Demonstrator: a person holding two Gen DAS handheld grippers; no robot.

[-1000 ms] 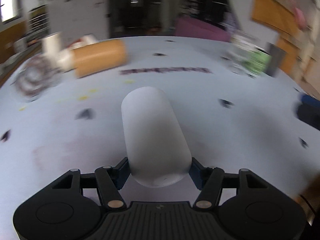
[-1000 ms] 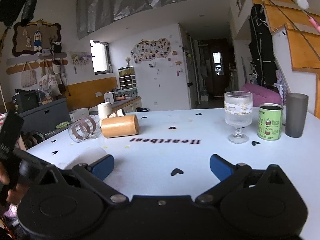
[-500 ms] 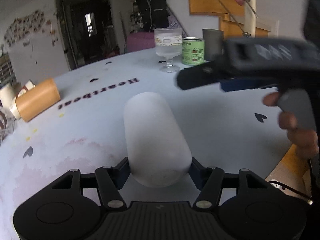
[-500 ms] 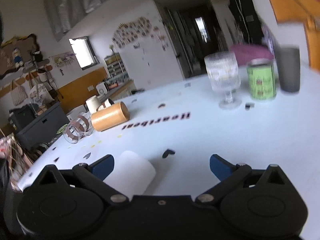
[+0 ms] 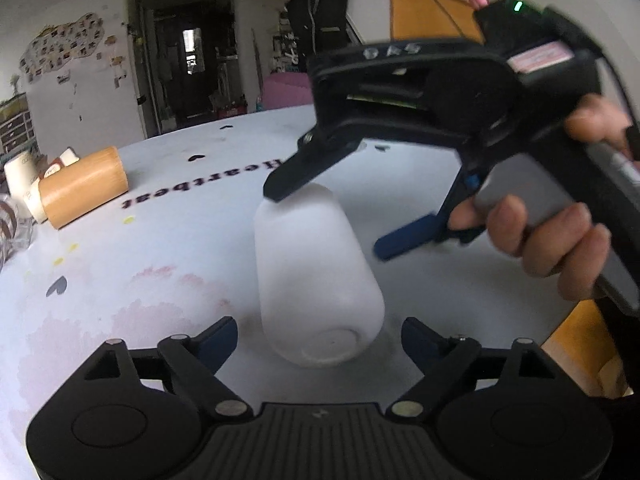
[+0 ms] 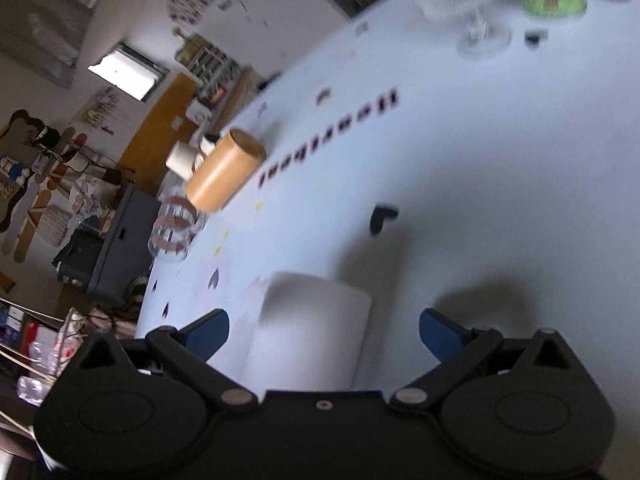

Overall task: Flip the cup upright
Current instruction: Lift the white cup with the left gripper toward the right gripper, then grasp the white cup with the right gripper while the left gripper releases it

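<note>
left gripper (image 5: 318,334) jaws released cup (image 5: 316,276) | right gripper (image 6: 324,328) jaws apart, astride cup

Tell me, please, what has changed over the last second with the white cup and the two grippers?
The left gripper has let go of the white cup: its fingers, clamped on the cup's base before, now stand open on either side. The right gripper has swung in, rolled sideways, and now straddles the cup's far end, open. The cup still lies on its side on the table; the wooden cup has not moved.
</note>
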